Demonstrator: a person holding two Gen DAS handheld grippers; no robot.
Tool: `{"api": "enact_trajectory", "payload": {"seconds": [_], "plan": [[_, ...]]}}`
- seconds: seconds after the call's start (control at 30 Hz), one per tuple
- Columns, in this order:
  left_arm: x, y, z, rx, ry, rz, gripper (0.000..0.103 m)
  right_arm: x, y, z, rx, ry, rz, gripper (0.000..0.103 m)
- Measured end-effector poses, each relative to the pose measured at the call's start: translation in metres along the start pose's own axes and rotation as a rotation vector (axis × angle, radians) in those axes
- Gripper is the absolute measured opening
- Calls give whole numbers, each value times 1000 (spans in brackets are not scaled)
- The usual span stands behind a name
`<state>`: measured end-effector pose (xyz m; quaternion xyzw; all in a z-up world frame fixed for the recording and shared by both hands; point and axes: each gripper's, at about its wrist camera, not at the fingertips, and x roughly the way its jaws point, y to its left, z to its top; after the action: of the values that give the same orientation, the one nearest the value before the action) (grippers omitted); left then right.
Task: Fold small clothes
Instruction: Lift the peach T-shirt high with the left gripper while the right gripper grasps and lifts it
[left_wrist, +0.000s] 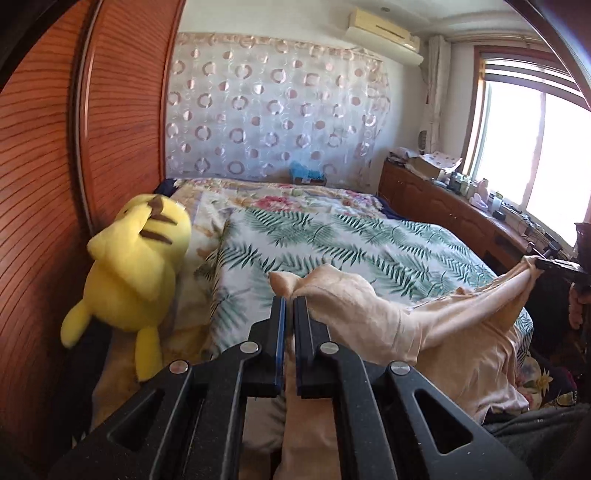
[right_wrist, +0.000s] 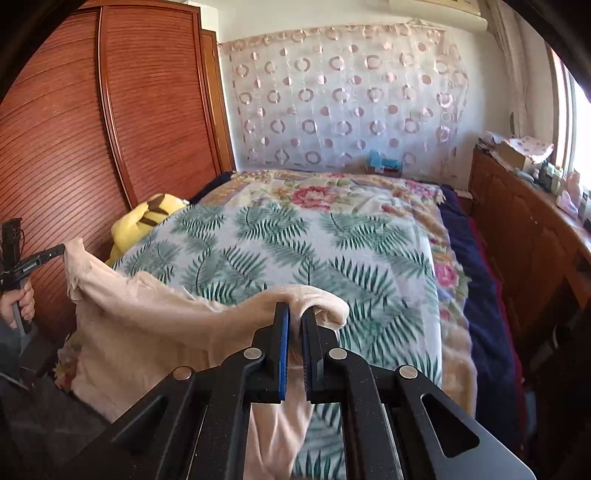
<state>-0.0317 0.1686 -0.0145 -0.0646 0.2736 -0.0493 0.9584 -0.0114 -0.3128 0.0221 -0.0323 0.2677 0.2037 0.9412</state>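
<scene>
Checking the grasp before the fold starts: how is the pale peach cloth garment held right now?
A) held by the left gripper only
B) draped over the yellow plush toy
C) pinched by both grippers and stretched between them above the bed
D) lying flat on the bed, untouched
C: the left gripper and the right gripper each clamp a part of the pale peach cloth garment, which spans between them above the fern-print bed cover.

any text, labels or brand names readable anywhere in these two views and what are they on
Nothing can be read for certain.
Left hand-held gripper: a small white print on its black side in the right wrist view, too small and blurred to read.
Boxes on the wooden cabinet by the window: any print is too small to read.
Air conditioner, peach garment, yellow plush toy and fern-print bedcover: no text visible.
</scene>
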Motion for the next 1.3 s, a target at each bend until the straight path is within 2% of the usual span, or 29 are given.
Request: {"api": "enact_trajectory", "payload": {"seconds": [0.13, 0.23, 0.33, 0.37, 0.4, 0.5, 0.53, 0.57, 0.6, 0.63, 0.7, 0.9, 1.03, 1.17, 1.23, 1.3], "plan": [[7, 6, -17, -20, 43, 9, 5, -18, 2, -23, 33, 61, -3, 6], [13, 5, -25, 4, 71, 44, 5, -8, 6, -35, 41, 135, -12, 6], [16, 4, -23, 20, 80, 39, 6, 2, 7, -35, 50, 171, -23, 6], [14, 5, -22, 24, 77, 42, 9, 3, 7, -34, 52, 176, -30, 7], [14, 4, -21, 25, 75, 37, 23, 4, 8, -32, 52, 175, -32, 9], [15, 0, -16, 32, 63, 8, 47, 0, 7, -23, 38, 157, -42, 12], [18, -3, -13, 38, 63, 1, 53, -1, 7, -19, 32, 151, -48, 20], [19, -5, -12, 38, 64, -5, 70, -3, 10, -18, 25, 142, -52, 25], [22, -7, -9, 38, 63, -15, 78, -7, 11, -18, 20, 133, -51, 36], [25, -10, -6, 43, 65, -25, 78, -9, 12, -19, 16, 125, -51, 40], [33, -15, -2, 57, 75, -26, 78, -8, 11, -15, 6, 111, -66, 43], [61, -22, 11, 72, 110, 6, 78, 25, -5, -14, 30, 113, -55, 43], [78, -19, 16, 77, 132, 4, 78, 63, -14, -9, 48, 157, -48, 43], [102, -14, 14, 61, 195, 8, 78, 94, -20, -12, 68, 223, -34, 43], [113, -12, 11, 54, 222, 1, 73, 104, -22, -14, 77, 256, -39, 43], [122, -9, 6, 38, 260, -8, 55, 111, -25, -20, 99, 279, -35, 43]]}}
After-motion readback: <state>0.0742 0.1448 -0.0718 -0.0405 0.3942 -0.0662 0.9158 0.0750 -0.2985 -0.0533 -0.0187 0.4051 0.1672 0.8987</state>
